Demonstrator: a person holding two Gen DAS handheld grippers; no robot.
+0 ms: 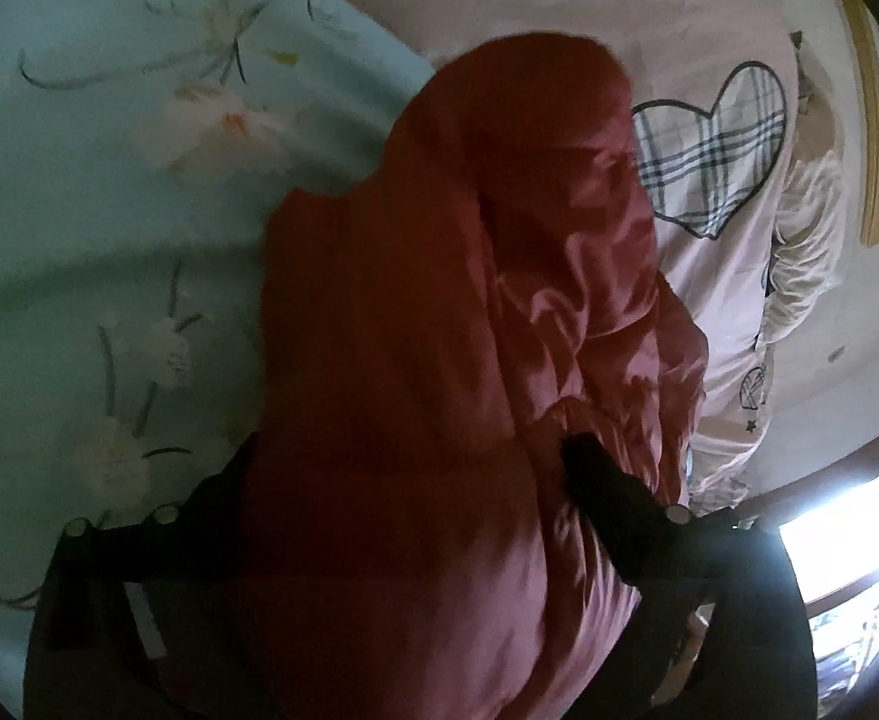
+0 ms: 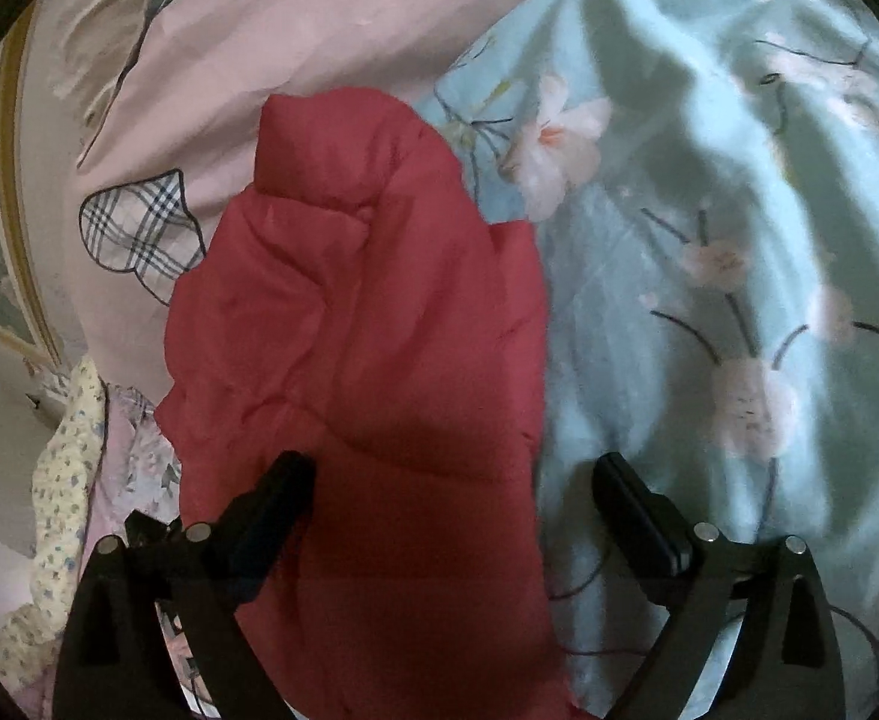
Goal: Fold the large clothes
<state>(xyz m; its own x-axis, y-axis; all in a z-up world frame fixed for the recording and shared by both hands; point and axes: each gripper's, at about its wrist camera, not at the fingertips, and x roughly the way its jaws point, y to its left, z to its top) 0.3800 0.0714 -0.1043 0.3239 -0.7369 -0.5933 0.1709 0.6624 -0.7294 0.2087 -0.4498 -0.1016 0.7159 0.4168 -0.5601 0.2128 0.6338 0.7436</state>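
Note:
A large red padded garment (image 2: 367, 324) lies on the bed, over a light blue floral sheet (image 2: 709, 240) and next to a pink quilt. My right gripper (image 2: 454, 468) is open; its fingers straddle the garment's near right edge, left finger on the red cloth, right finger over the sheet. In the left wrist view the garment (image 1: 439, 300) fills the middle and drapes over my left gripper (image 1: 415, 468). Only the right finger (image 1: 595, 480) shows, pressed into the folds; the left finger is hidden under cloth, and I cannot tell how the jaws stand.
A pink quilt with a plaid heart patch (image 1: 709, 144) lies beside the garment. A framed picture (image 1: 877, 138) hangs on the wall. A bright window (image 1: 841, 546) is at lower right. Small-flowered cloth (image 2: 67, 480) is bunched at the bed's left edge.

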